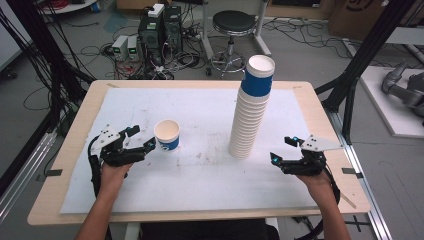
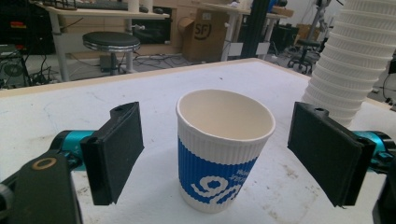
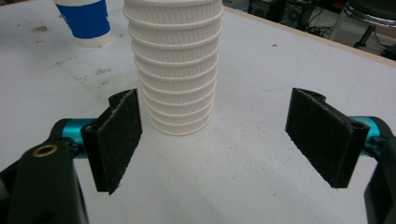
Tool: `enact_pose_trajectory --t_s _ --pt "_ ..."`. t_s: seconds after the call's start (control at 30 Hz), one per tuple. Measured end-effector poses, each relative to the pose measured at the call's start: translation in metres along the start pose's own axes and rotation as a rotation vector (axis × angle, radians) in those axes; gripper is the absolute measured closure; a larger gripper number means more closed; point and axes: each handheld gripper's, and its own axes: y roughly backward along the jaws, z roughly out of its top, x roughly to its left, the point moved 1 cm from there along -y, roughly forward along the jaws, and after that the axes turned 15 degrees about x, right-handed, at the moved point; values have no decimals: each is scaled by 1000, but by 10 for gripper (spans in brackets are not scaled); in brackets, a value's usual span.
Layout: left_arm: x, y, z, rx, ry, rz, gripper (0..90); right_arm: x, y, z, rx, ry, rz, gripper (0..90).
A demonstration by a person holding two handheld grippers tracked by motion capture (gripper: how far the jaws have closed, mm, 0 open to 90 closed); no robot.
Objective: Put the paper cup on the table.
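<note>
Your cup (image 1: 167,134) stands upright on the white sheet (image 1: 200,175), mouth up, its long axis vertical, left of the table's middle. It sits just in front of your left gripper (image 1: 142,139). In the left gripper view the cup (image 2: 223,149) is between the two pads (image 2: 119,149), with clear gaps on both sides: the jaws are spread wide and touch nothing. Its blue band faces you there; the white print on it is cut off by the curve and can't be read.

Your right gripper (image 1: 284,149) rests low at the right, jaws spread too, nothing between them. It looks at the foot of the stack (image 3: 175,70), which stands ahead of the pads, apart from them.

The stack (image 1: 252,107) rises tall, right of the cup and well apart from it, leaning slightly, with a blue-banded cup on top. The gripper views cut off its top. Behind the table a stool (image 1: 233,25) and computer boxes (image 1: 160,27) stand on the floor among cables.
</note>
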Motion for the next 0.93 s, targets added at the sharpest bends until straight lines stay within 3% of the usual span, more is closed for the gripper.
enact_pose_trajectory --t_s 0.2,0.93 --pt "0 1 -3 5 -1 -4 179 4 -3 1 15 2 -4 189" --pt "8 3 -4 -10 19 7 179 -1 -10 -6 7 -25 2 189"
